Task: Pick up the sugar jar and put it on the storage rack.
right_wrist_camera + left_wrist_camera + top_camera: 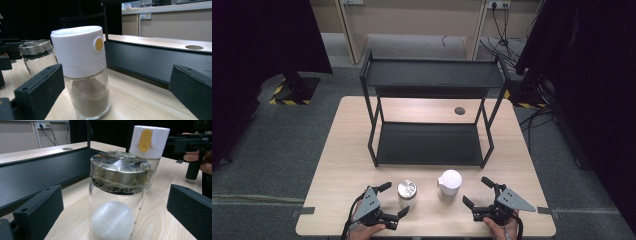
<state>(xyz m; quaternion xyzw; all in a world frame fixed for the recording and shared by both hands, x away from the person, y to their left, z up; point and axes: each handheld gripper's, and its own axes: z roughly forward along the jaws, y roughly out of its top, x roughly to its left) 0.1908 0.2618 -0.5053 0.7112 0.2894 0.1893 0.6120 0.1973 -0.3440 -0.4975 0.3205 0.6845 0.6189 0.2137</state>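
Left gripper (392, 199): fingers spread, released, flanking metal-lidded glass jar (407, 193). White-capped shaker (449, 183) just beside it. Right gripper (478, 192): fingers released, facing shaker. Black two-tier rack (430, 116) stands behind on desk (342, 165).

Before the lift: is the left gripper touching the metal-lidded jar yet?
Apart. The left gripper view shows the left gripper open, table visible between each jaw and the metal-lidded jar.

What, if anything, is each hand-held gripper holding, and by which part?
Nothing. The left hand-held gripper stands open around the metal-lidded jar; the right hand-held gripper stands open beside the white-capped shaker.
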